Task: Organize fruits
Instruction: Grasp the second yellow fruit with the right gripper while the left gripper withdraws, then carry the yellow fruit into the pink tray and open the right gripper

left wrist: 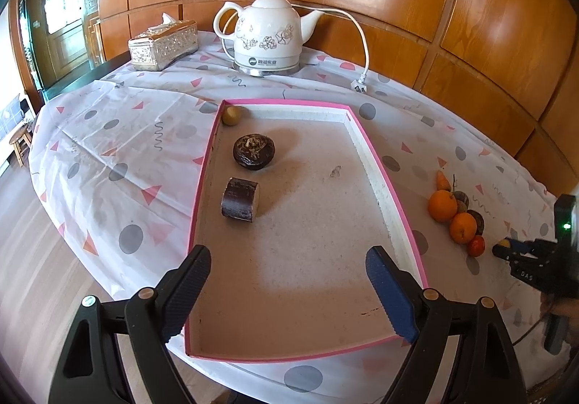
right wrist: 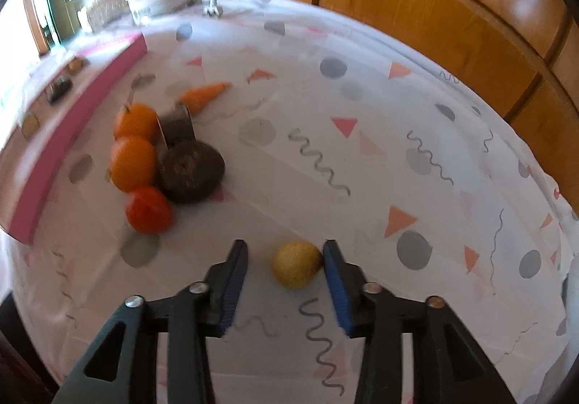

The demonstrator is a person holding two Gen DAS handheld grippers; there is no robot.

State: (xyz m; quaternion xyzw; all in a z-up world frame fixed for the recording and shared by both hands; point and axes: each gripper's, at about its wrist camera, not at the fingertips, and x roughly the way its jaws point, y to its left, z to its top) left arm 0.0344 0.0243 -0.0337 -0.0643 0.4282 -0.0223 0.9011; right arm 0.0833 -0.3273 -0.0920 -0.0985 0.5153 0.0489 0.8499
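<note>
Between the blue-padded fingers of our right gripper [right wrist: 286, 261] sits a small round yellow fruit [right wrist: 297, 262] on the patterned white tablecloth [right wrist: 362, 168]. The jaws stand wide around it; the fruit lies just beside the right pad, with a clear gap to the left pad, and we cannot tell whether the right pad touches it.

Ahead and to the left of that gripper we see a cluster of fruit on the cloth: a small red tomato-like fruit [right wrist: 148, 210], two round oranges [right wrist: 133, 163] touching each other, a dark brown flattened round fruit [right wrist: 191, 172] against them, a short dark cylindrical piece [right wrist: 177, 125] behind it, and a small orange carrot [right wrist: 204, 96] at the far end. The cluster lies near the outer wall of a shallow rectangular cardboard tray with a pink rim [left wrist: 394, 186].

Inside that tray, along its left side, we find another small yellow round fruit [left wrist: 231, 115] in the far corner, a dark brown flattened fruit [left wrist: 254, 152] nearer, and a dark cut cylinder [left wrist: 240, 204] nearest.

Our left gripper [left wrist: 287, 291] hovers above the tray's near end, spread wide with nothing in it.

At the table's far edge stand a white ceramic electric kettle with a flower print [left wrist: 267, 34], its white cord and plug [left wrist: 358, 85] on the cloth, and a silver embossed tissue box [left wrist: 163, 45].
</note>
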